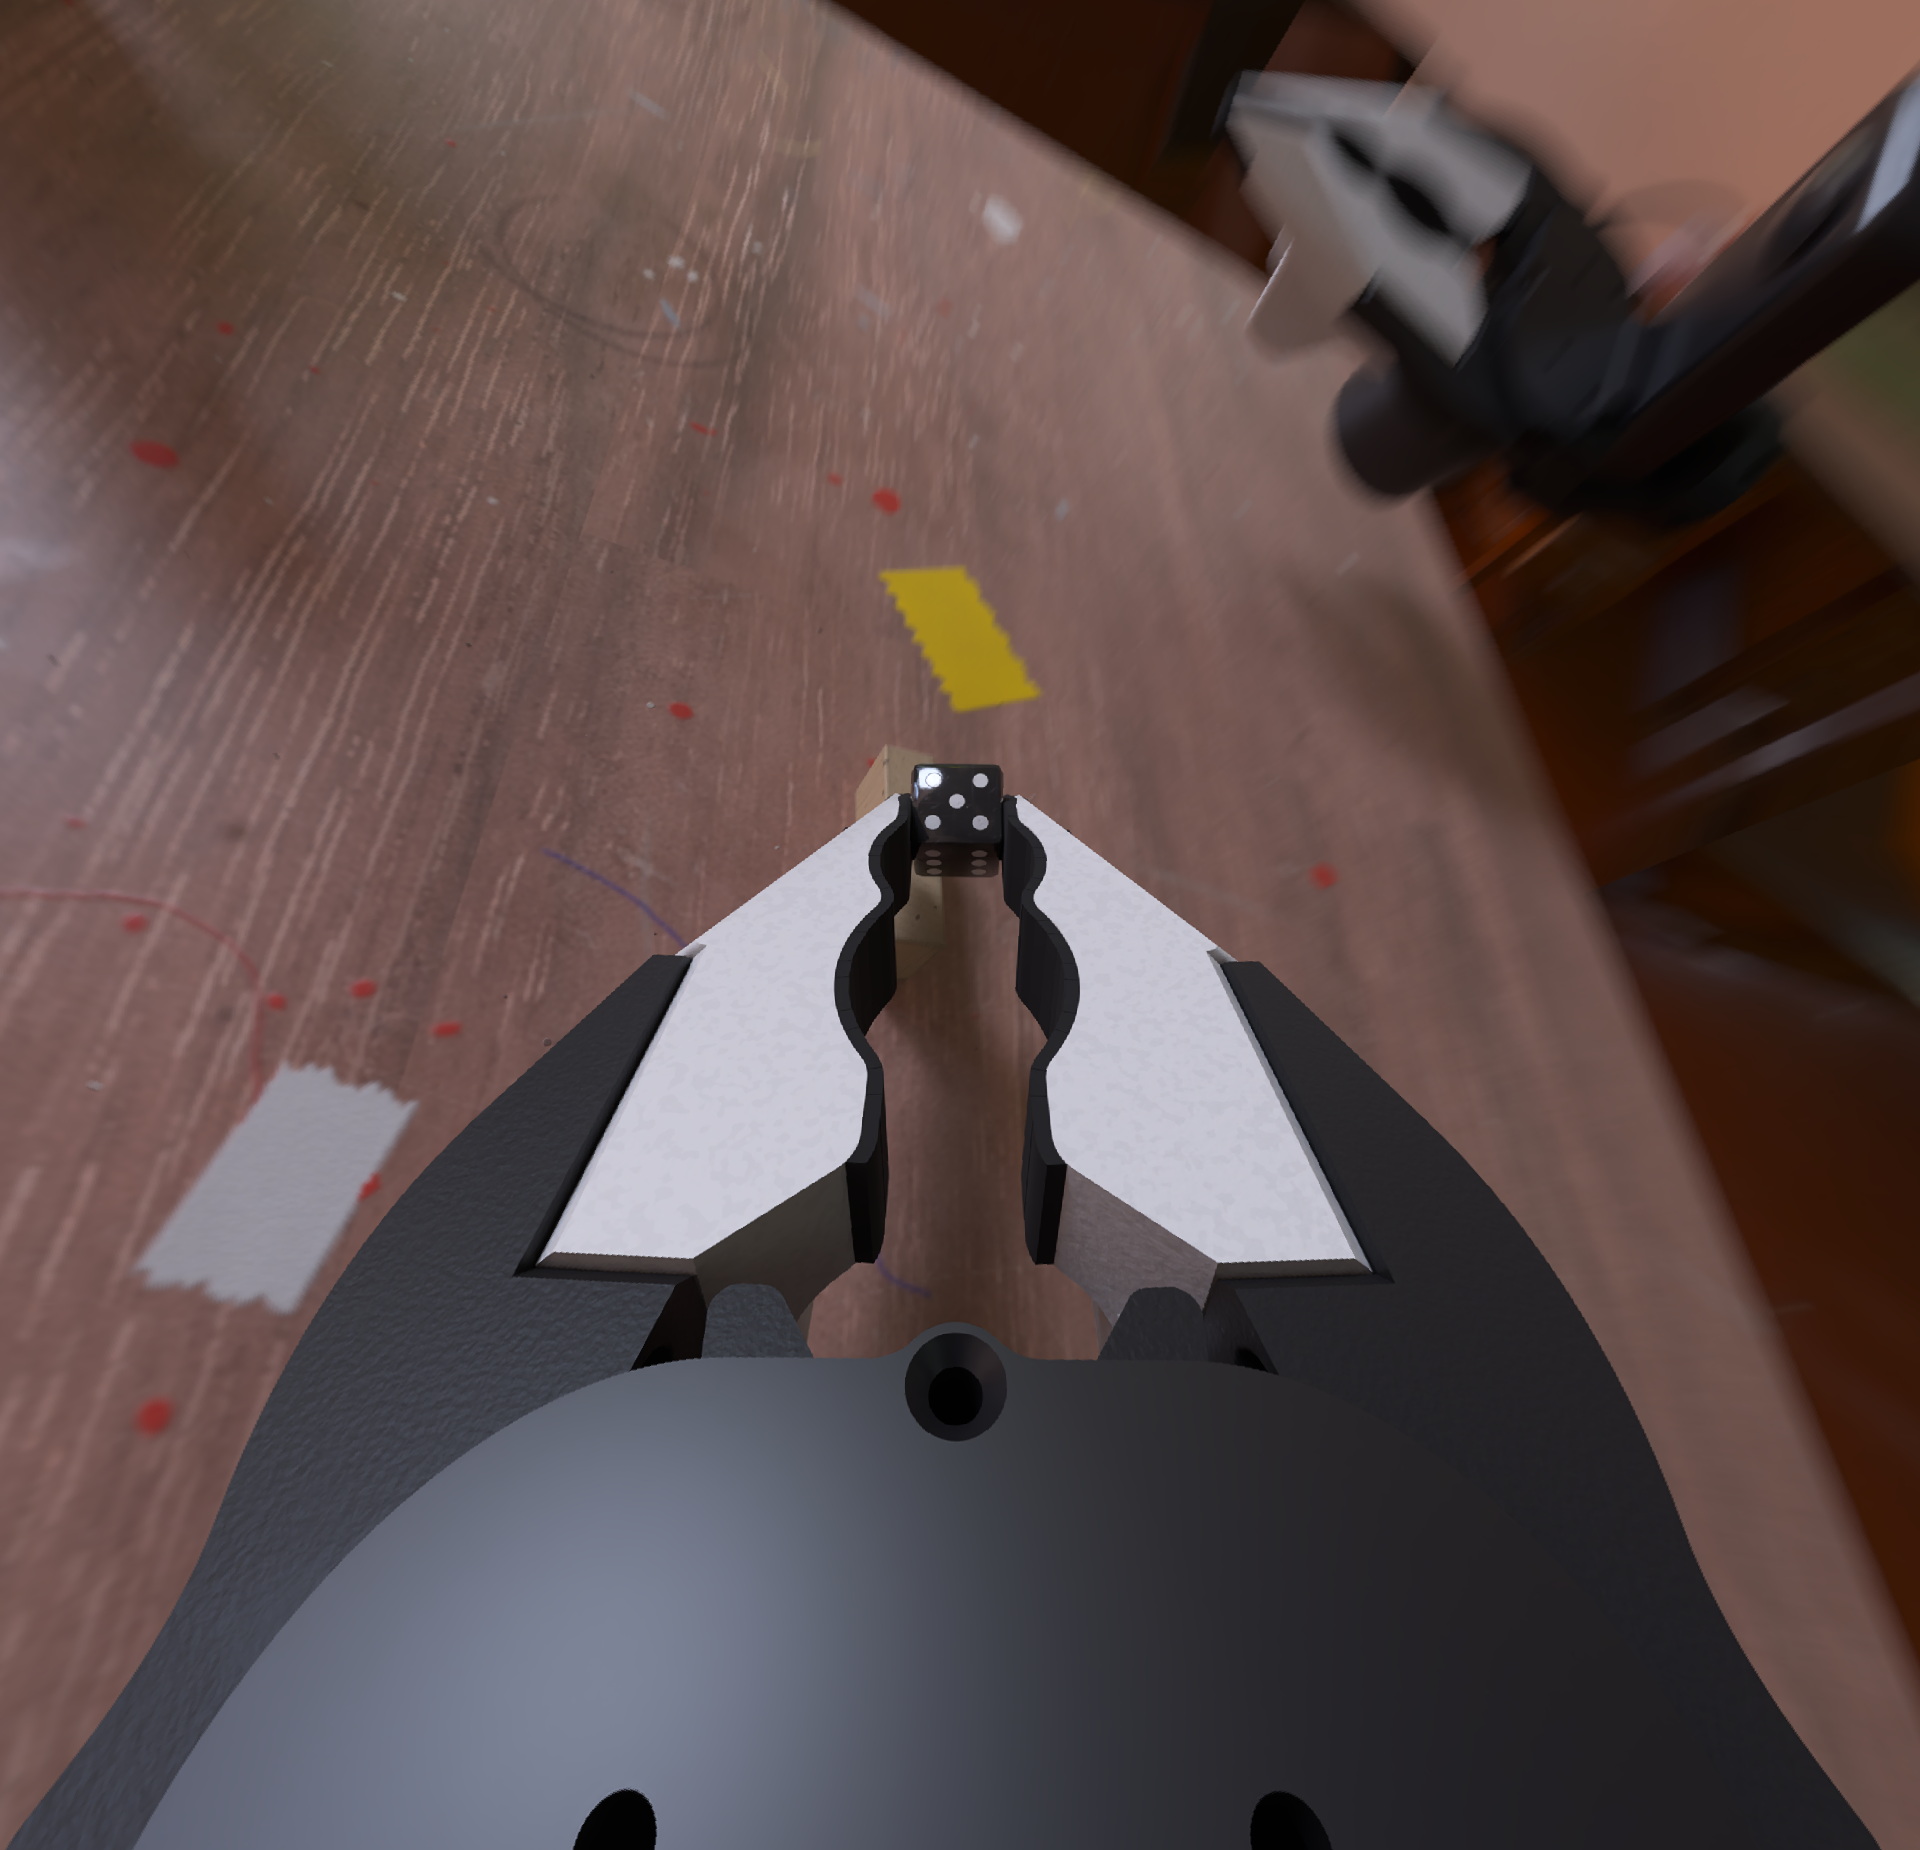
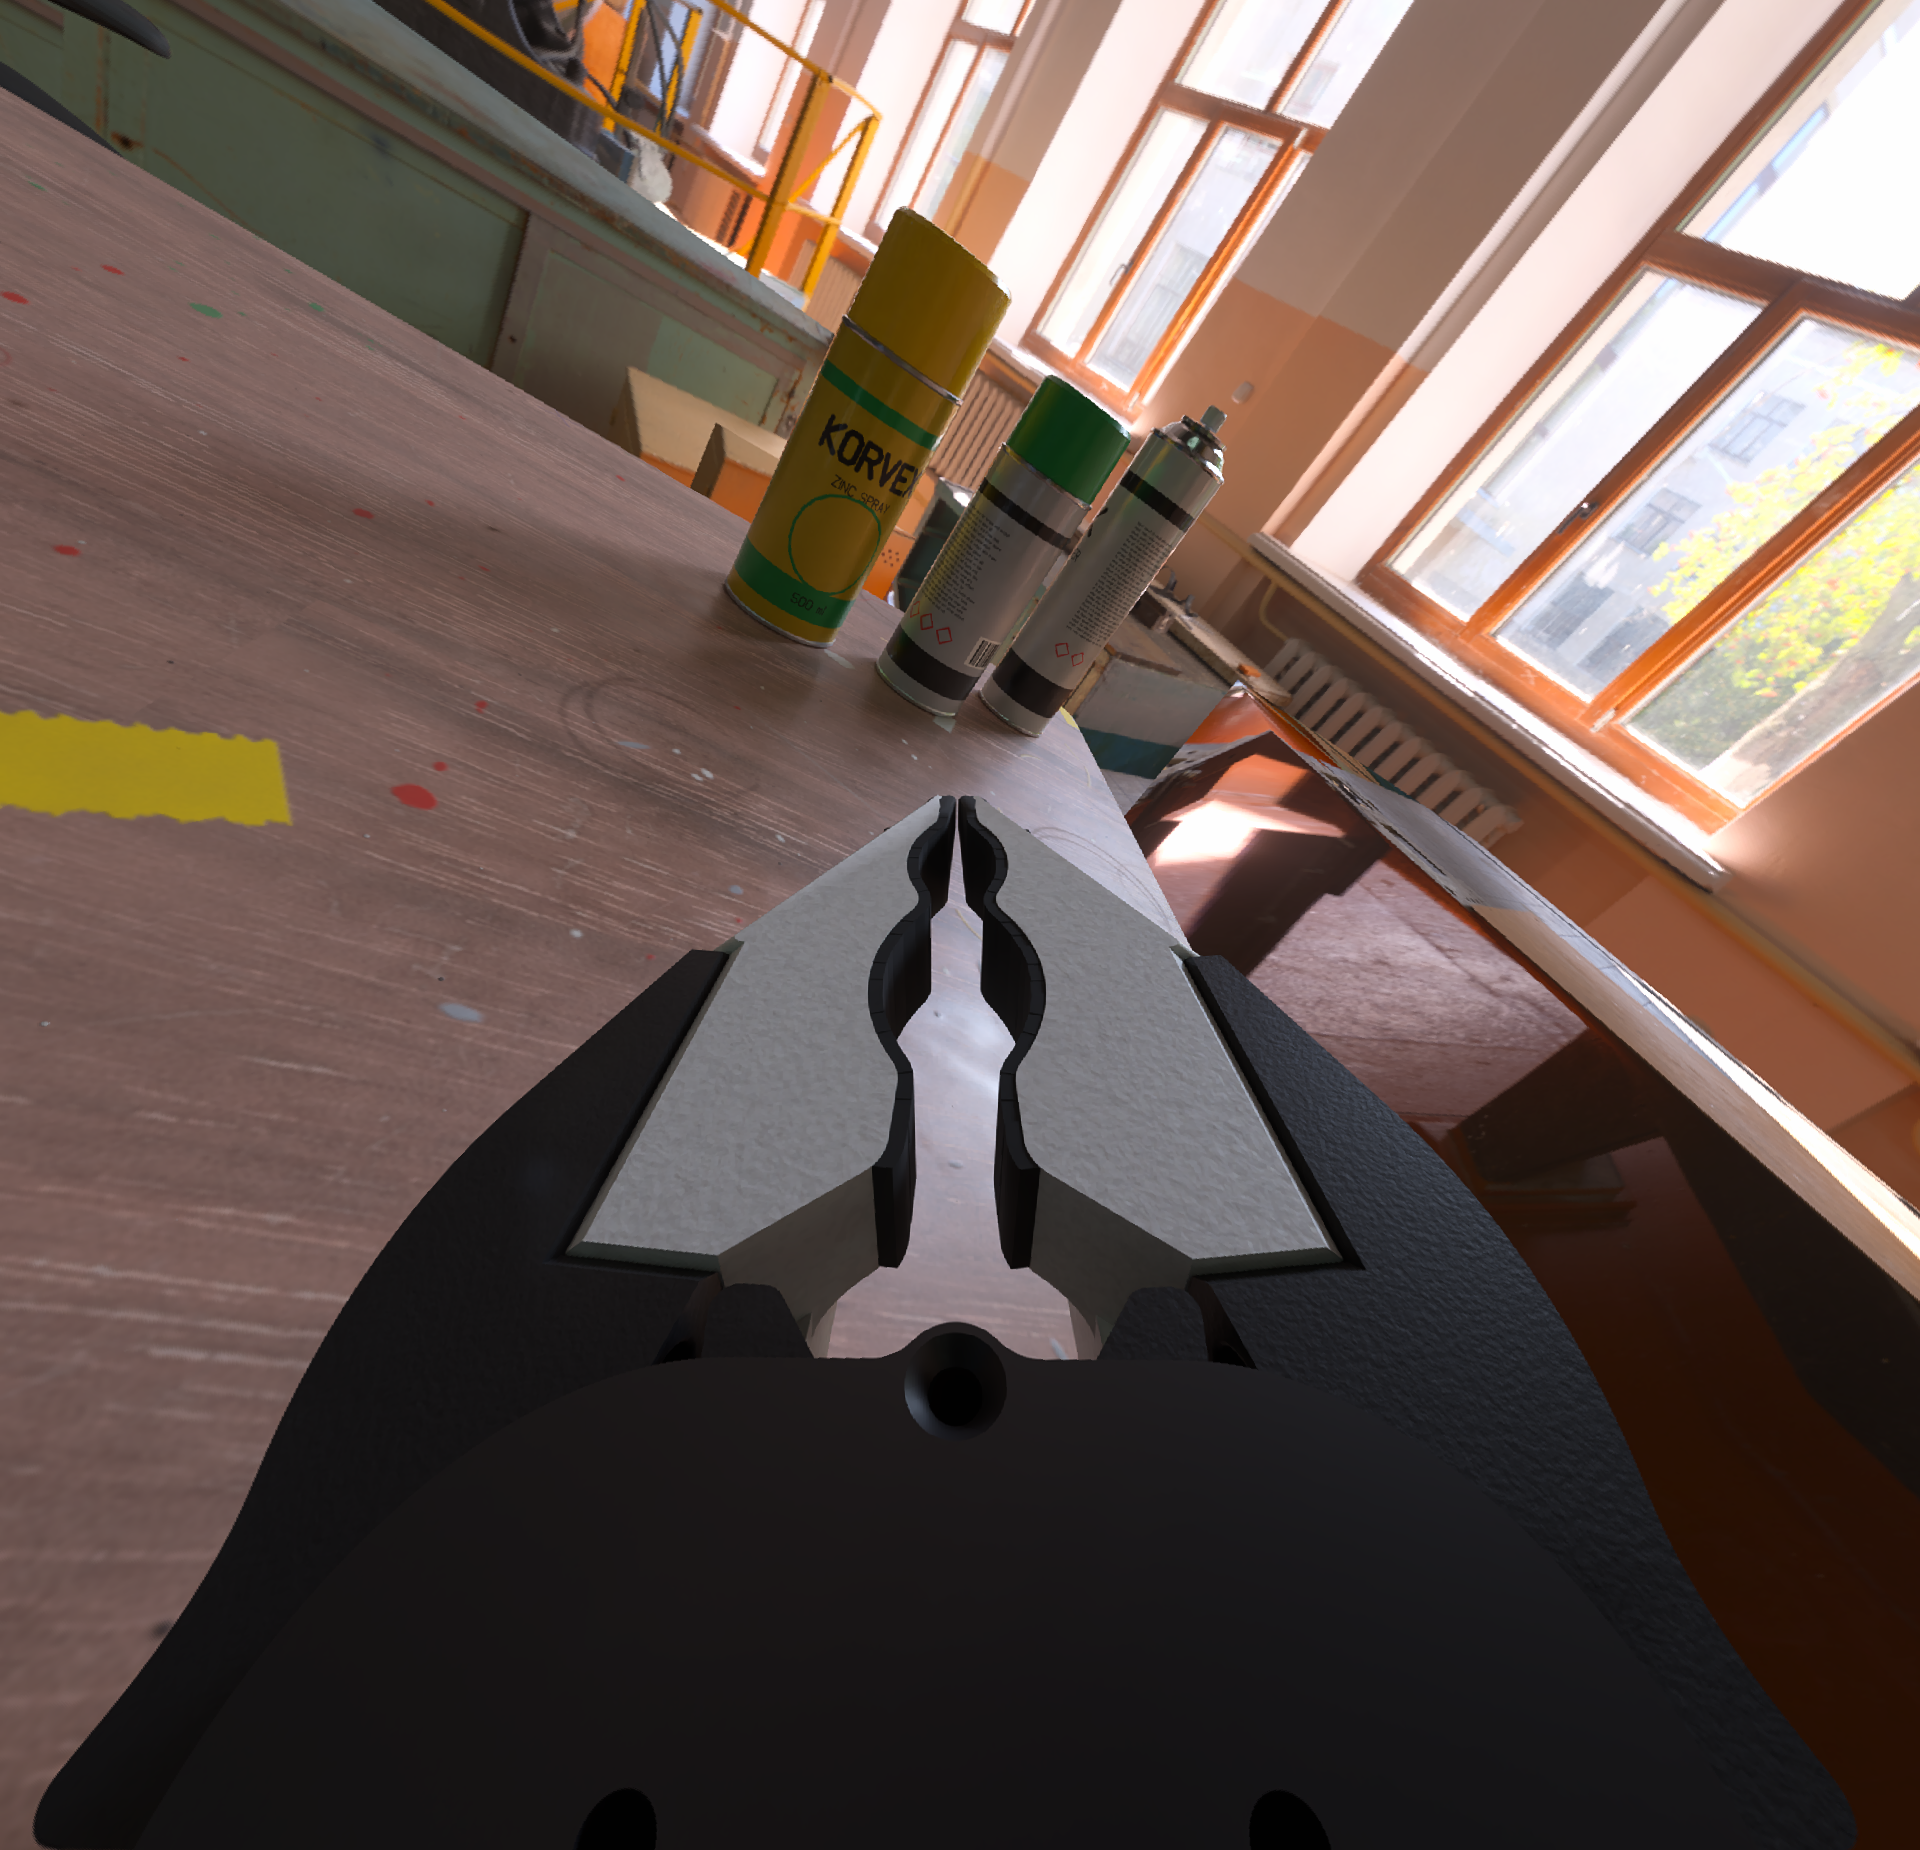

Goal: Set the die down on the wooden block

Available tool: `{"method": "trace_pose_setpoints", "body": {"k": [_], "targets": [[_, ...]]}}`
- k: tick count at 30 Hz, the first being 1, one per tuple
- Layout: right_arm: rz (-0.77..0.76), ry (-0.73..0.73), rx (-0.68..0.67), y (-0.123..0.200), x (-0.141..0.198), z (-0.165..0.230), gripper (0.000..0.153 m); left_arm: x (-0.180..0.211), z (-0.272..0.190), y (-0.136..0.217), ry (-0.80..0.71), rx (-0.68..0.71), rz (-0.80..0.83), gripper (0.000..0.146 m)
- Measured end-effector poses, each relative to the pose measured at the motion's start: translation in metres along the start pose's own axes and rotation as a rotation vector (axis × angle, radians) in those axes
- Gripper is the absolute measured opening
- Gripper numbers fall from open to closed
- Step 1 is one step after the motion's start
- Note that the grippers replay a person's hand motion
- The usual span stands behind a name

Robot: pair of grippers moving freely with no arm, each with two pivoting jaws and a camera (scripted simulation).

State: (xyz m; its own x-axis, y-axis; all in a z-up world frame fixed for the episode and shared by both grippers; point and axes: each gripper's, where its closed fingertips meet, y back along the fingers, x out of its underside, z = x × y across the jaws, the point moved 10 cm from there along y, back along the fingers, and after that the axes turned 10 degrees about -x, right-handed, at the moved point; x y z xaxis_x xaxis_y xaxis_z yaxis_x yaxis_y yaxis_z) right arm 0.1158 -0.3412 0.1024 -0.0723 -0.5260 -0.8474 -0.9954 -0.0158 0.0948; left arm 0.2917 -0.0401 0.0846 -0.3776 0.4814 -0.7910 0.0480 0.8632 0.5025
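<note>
In the left wrist view my left gripper (image 1: 956, 824) is shut on a black die (image 1: 958, 808) with white pips, held between its fingertips. A pale wooden block (image 1: 923, 917) stands on the table right beneath and behind the die; only its left top corner and its front face between the fingers show. Whether the die touches the block cannot be told. My right gripper (image 2: 956, 808) is shut and empty, low over the table near its right edge. It also shows blurred at the upper right of the left wrist view (image 1: 1351, 200).
A yellow tape strip (image 1: 958, 637) lies beyond the block and a white one (image 1: 275, 1187) at the left. A yellow spray can (image 2: 868, 429) and two grey cans (image 2: 997, 553) stand near the table's far edge (image 2: 1101, 782). A dark bench (image 2: 1558, 969) lies beyond.
</note>
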Motion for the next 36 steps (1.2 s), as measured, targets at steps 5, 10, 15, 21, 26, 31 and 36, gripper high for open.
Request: {"method": "trace_pose_setpoints", "body": {"k": [5, 10, 15, 21, 26, 31, 36], "targets": [[0.0, 0.001, 0.001, 0.0, 0.0, 0.0, 0.0, 0.001, 0.024, 0.011, 0.271, 0.189, -0.124, 0.016], [0.003, 0.002, 0.003, 0.0, 0.0, 0.0, 0.0, 0.001, 0.021, 0.009, 0.244, 0.175, -0.093, 0.016], [0.007, 0.003, 0.0, 0.0, 0.0, 0.0, 0.0, 0.001, 0.022, 0.011, 0.248, 0.18, -0.108, 0.016], [0.004, 0.007, 0.004, 0.0, 0.0, 0.0, 0.0, 0.001, 0.021, 0.011, 0.246, 0.187, -0.108, 0.016], [0.002, 0.008, 0.007, 0.001, 0.0, 0.0, 0.0, 0.001, 0.021, 0.011, 0.248, 0.193, -0.116, 0.016], [0.0, 0.007, 0.008, 0.001, 0.0, 0.0, 0.0, 0.001, 0.021, 0.011, 0.248, 0.197, -0.112, 0.016], [0.001, 0.009, 0.007, 0.001, 0.0, -0.001, 0.0, 0.001, 0.021, 0.011, 0.249, 0.201, -0.114, 0.016]]}}
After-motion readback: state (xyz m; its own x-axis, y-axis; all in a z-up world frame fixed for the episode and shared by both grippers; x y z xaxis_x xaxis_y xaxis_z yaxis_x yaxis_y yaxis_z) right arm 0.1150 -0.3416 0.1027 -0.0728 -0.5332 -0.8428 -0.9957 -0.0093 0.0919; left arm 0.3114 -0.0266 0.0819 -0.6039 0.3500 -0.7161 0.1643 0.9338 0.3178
